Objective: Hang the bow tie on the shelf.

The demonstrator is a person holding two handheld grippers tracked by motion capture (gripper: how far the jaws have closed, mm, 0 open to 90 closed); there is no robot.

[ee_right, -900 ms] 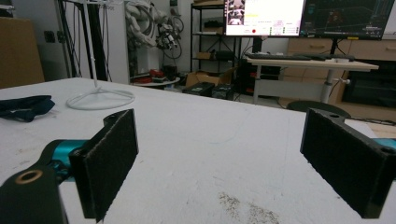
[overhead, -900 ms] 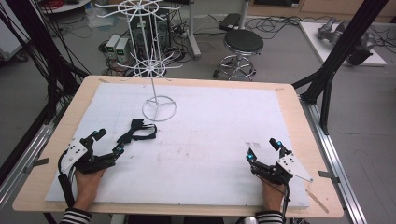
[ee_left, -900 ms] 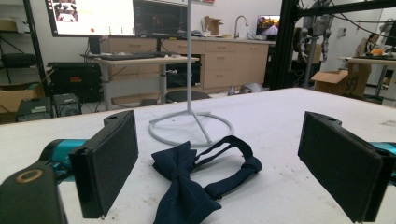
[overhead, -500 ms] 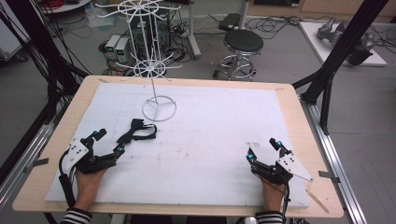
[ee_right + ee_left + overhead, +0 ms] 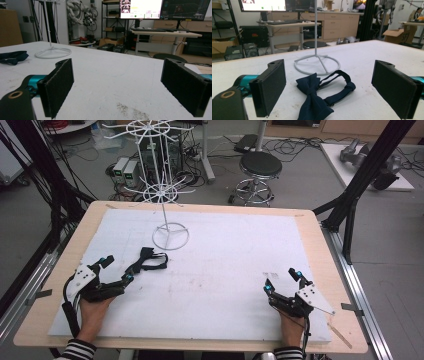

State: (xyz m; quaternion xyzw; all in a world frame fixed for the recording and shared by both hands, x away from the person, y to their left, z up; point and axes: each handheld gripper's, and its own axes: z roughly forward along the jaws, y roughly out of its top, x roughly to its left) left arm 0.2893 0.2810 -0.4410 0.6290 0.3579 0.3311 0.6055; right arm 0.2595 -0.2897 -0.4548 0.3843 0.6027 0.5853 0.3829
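At the near edge of the desk (image 5: 210, 207), two hands come in from below, each holding a set of tongs flat on the white sheet (image 5: 225, 270) that covers most of the wooden top. The left tongs (image 5: 116, 269) are spread wide and grip nothing — in the left gripper view their black pads stand far apart with a dark blue bow tie (image 5: 317, 95) lying on the sheet between and just ahead of them, its strap looped out behind the knot. In the high view one jaw tip lies just beside the tie; whether it touches I cannot tell. The right tongs (image 5: 282, 279) are likewise wide open and empty, well apart from the tie, with bare sheet between the jaws.

Beyond the tie stands a white wire display stand (image 5: 162, 195), its ring base resting on the sheet and its thin pole upright. Past the desk's far edge, on the floor, are a round black stool (image 5: 260, 167) and tangled cables.
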